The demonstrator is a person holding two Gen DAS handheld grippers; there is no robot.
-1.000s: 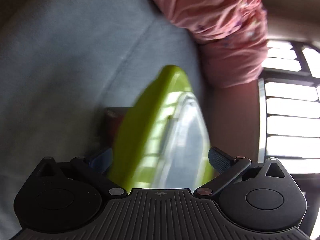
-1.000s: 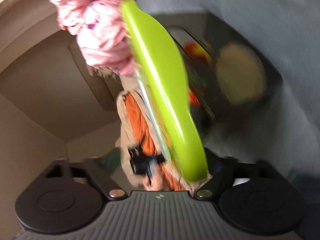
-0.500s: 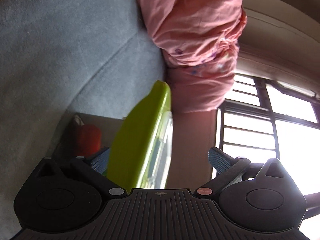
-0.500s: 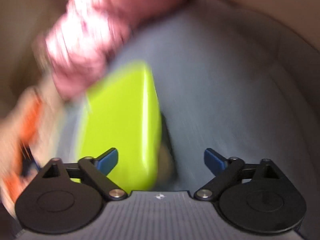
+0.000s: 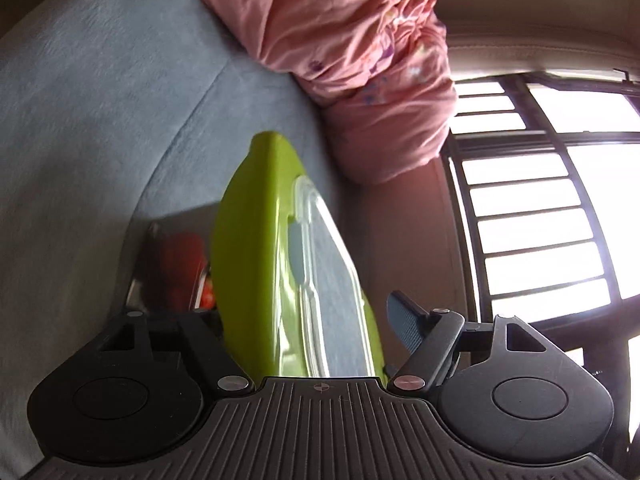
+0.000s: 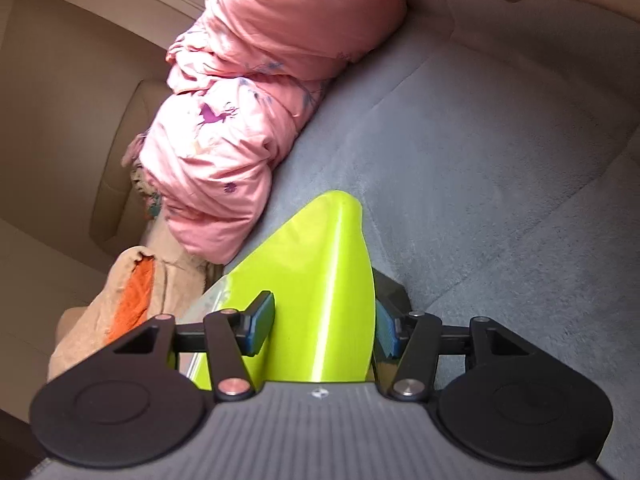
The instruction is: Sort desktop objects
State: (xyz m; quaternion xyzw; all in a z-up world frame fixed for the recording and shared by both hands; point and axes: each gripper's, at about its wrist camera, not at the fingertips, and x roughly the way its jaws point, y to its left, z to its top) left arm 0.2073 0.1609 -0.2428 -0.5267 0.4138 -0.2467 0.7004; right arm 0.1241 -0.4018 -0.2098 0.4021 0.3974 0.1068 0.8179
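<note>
A lime-green box lid with a clear inner panel (image 5: 276,264) stands on edge between the fingers of my left gripper (image 5: 308,320). The jaws stand wide, with a gap between the lid and the right pad (image 5: 404,320). In the right wrist view my right gripper (image 6: 320,324) is closed on the same green lid (image 6: 320,280), with both blue pads against its edges. Behind the lid a dark box (image 5: 160,276) holds a red object (image 5: 180,256).
A grey sofa (image 6: 480,160) fills the background. A pink quilt (image 6: 248,92) is piled on it. An orange and tan cloth (image 6: 128,300) lies at the left. A barred window (image 5: 540,220) is at the right.
My right gripper swung around and closed on the green lid; it was open half a second ago. The left gripper tilted, and the lid now shows its clear inner face.
</note>
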